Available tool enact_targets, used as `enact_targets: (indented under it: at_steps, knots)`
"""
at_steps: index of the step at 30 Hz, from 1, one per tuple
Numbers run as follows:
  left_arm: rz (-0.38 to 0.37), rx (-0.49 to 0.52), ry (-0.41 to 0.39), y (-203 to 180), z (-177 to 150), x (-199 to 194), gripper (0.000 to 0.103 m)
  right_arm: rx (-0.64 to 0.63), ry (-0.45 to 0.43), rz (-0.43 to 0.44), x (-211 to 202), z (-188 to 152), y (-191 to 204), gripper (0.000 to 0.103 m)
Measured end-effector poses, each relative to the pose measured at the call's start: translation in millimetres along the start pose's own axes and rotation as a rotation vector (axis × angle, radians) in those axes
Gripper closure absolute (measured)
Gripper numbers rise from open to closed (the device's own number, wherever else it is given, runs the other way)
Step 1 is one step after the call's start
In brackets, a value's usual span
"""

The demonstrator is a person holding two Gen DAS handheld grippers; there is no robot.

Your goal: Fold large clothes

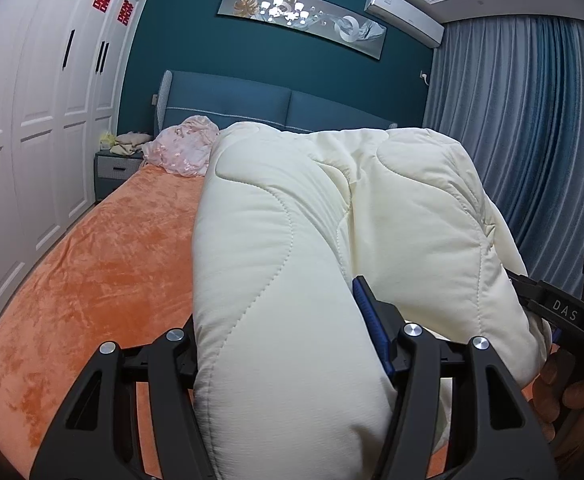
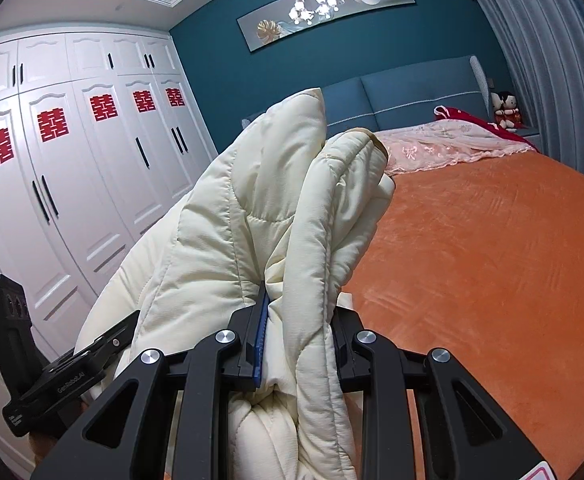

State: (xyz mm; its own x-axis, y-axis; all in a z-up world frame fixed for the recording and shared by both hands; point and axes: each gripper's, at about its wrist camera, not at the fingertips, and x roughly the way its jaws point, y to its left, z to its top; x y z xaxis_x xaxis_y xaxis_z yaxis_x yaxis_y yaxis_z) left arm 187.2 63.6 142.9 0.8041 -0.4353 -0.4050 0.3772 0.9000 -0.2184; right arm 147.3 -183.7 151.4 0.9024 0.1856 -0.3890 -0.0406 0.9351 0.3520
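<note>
A thick cream quilted padded garment is held up above the orange bed. My left gripper is shut on a bulky fold of it; the fabric bulges between the fingers and hides the left one. My right gripper is shut on another bunched fold of the same garment, with the blue pad of one finger showing. The right gripper also shows at the right edge of the left wrist view, and the left gripper at the lower left of the right wrist view. The two grippers are close together.
The bed has an orange plush cover and a blue headboard. A pink lace cloth lies at the head of the bed. White wardrobes stand on one side, blue curtains on the other. A nightstand holds small items.
</note>
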Motion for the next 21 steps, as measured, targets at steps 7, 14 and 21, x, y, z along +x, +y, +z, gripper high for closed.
enact_targets:
  at_steps: [7,14,21]
  knots:
    - [0.022,-0.038,0.133,51.1,-43.1,82.6,0.046,0.025,0.131,-0.043,90.3,-35.3,-16.8,0.079]
    - [0.067,-0.084,0.31,91.5,-115.1,148.7,0.045,0.09,0.335,-0.093,166.0,-107.1,-50.8,0.077]
    - [0.128,-0.166,0.354,117.3,-152.7,136.9,0.024,0.212,0.427,-0.103,163.7,-148.2,-82.7,0.053]
